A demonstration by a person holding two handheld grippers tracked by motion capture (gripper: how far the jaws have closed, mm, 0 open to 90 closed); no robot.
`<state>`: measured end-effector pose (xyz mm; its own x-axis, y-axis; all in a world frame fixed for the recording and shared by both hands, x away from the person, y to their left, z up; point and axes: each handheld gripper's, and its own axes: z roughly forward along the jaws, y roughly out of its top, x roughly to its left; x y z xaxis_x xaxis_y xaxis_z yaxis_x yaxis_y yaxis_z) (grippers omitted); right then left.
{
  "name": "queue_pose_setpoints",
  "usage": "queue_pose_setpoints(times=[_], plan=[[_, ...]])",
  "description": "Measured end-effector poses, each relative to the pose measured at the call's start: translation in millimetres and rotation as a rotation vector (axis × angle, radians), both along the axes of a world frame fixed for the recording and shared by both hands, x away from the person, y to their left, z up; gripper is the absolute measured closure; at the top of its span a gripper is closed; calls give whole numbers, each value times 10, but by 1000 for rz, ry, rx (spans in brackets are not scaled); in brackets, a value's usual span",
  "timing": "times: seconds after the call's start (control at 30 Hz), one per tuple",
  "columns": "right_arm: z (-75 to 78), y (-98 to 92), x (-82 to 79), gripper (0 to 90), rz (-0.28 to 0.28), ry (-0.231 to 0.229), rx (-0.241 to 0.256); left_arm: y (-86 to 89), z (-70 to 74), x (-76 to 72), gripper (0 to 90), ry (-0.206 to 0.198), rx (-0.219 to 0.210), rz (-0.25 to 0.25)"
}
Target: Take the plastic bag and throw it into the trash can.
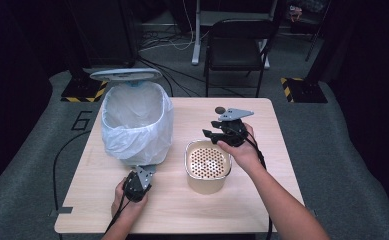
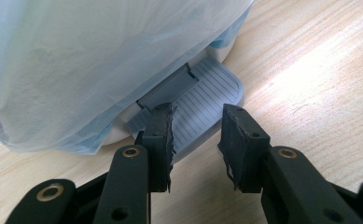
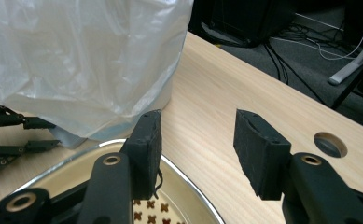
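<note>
Presently: left gripper (image 2: 195, 140) jaws parted, empty, over grey ribbed pedal (image 2: 202, 100) at base of bag-lined bin (image 1: 137, 122), lid up. Right gripper (image 3: 198, 149) jaws spread, gripping nothing, above rim of perforated bowl (image 1: 208, 162) just beside bin on table (image 1: 262, 190).

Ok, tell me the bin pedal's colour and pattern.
Grey with fine parallel ridges; the pedal shows best in the left gripper view.

Bin (image 1: 137, 122) blocks the worktop (image 1: 262, 195) at left of frame; strainer pot (image 1: 207, 167) stands centre. Bare wood lower right and between them.
</note>
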<state>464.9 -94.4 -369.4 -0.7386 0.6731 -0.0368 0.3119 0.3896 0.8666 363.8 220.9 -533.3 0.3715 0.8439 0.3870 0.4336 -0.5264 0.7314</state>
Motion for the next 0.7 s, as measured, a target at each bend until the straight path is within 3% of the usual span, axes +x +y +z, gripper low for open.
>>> queue_pose_setpoints(times=[0.1, 0.5, 0.7], plan=[[-69, -54, -11, 525, -16, 12, 15, -1, -1, 0, 640, -2, 0, 1], [-363, -214, -35, 565, -33, 62, -3, -2, -2, 0, 641, -2, 2, 1], [-495, -288, -7, 646, -23, 97, 5, -3, -2, -1, 641, -2, 1, 1]])
